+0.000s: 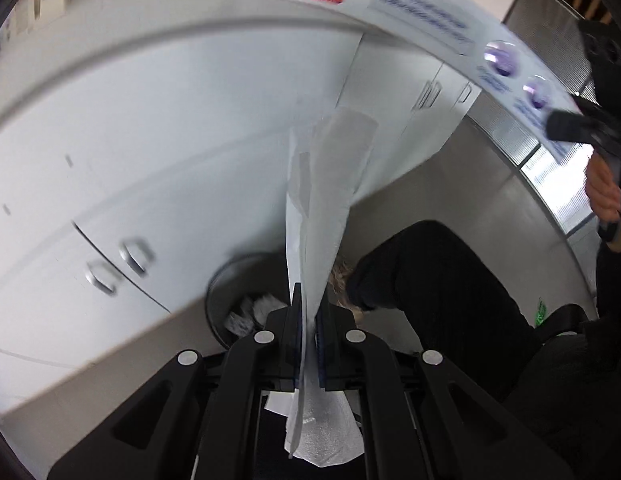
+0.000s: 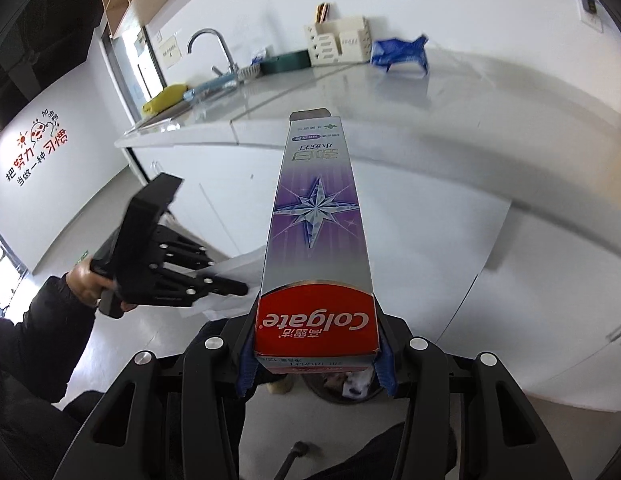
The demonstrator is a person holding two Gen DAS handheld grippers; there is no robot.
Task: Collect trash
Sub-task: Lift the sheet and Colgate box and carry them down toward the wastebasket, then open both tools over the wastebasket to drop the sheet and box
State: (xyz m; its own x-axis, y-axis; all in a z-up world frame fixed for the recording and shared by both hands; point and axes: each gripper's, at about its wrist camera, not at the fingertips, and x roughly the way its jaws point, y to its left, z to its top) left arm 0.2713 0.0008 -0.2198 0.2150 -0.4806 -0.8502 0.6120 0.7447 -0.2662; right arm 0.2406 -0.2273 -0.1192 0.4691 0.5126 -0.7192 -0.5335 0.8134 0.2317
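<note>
- Toothpaste carton, long, silver and purple with a red Colgate end (image 2: 316, 236), sits clamped between the blue-padded fingers of the right gripper (image 2: 316, 364); the jaws stand about half apart, pressed on the carton's two sides at its red end.
- That carton sticks straight out ahead of the gripper, its far flap reaching toward the edge of the pale grey countertop (image 2: 390, 92).
- The left gripper (image 1: 308, 344) has its jaws nearly together, pinching a thin white sheet of paper or plastic wrap (image 1: 322, 208) that stands up from the pads and also trails back behind them.
- From the right wrist view the same black tool shows off to the left, gripped by a bare hand (image 2: 86, 284) coming out of a dark sleeve, with the white sheet hanging from its tip.
- Below the left gripper stands a round dark waste bin (image 1: 230, 280) on the grey floor, beside the white cabinet doors (image 1: 110, 184); crumpled pale scraps lie inside it.
- The same bin peeks out under the toothpaste carton in the right wrist view, so both held pieces are above or close to it, neither inside.
- On the countertop, well apart from both tools, lies a crumpled blue packet (image 2: 398, 54) next to a cream slotted organiser (image 2: 338, 44).
- A chrome tap (image 2: 214, 46) curves over the sink further along.
</note>
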